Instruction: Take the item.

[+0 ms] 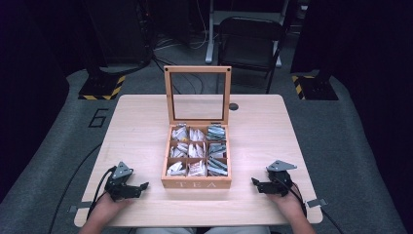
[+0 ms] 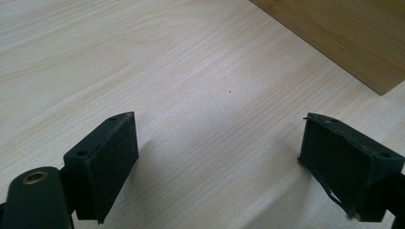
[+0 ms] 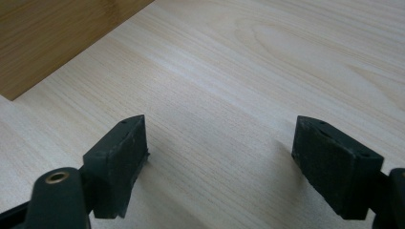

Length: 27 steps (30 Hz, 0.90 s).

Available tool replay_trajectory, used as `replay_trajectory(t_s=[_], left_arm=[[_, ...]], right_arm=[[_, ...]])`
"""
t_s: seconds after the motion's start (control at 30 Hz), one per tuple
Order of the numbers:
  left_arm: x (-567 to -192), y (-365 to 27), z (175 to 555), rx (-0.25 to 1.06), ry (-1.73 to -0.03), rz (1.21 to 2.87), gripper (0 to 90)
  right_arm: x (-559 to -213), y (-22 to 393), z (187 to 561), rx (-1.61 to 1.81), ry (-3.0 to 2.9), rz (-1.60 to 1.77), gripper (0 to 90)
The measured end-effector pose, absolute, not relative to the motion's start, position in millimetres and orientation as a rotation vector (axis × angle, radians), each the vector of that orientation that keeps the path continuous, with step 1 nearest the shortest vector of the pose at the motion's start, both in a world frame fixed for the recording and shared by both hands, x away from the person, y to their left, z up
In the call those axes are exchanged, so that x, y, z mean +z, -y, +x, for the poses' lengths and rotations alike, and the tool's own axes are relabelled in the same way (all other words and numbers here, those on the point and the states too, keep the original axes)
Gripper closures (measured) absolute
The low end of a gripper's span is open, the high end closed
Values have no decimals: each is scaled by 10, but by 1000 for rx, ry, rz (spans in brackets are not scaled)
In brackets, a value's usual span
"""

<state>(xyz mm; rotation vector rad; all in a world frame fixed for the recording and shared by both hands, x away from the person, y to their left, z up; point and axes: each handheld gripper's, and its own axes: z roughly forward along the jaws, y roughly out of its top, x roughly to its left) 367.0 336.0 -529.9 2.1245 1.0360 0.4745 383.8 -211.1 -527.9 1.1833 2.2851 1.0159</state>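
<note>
A wooden tea box (image 1: pixel 197 184) marked TEA stands at the middle of the pale wooden table (image 1: pixel 146 122). Its glass-paned lid (image 1: pixel 197 93) is raised upright at the back, and its compartments hold several tea bags (image 1: pixel 197 168). My left gripper (image 1: pixel 141 187) rests near the front edge, left of the box, open and empty. My right gripper (image 1: pixel 254 183) rests right of the box, open and empty too. In the left gripper view the jaws (image 2: pixel 217 157) stand wide over bare wood, with a corner of the box (image 2: pixel 348 33) at upper right. The right gripper view mirrors this: jaws (image 3: pixel 219 157) apart, box side (image 3: pixel 52 38) at upper left.
A black folding chair (image 1: pixel 248 41) stands behind the table on the grey floor. Yellow-black striped stand feet (image 1: pixel 102 87) sit at both back corners. A small dark round spot (image 1: pixel 233 106) lies on the table right of the lid. Cables trail from both grippers.
</note>
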Motion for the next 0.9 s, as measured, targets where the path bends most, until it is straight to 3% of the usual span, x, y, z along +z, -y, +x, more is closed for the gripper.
replay_trajectory(t_s=[0.9], left_arm=[[-5299, -3360, 3670, 475, -1036, 2125, 126]], right_arm=[[-5279, 2106, 3837, 1012, -2285, 1203, 147]])
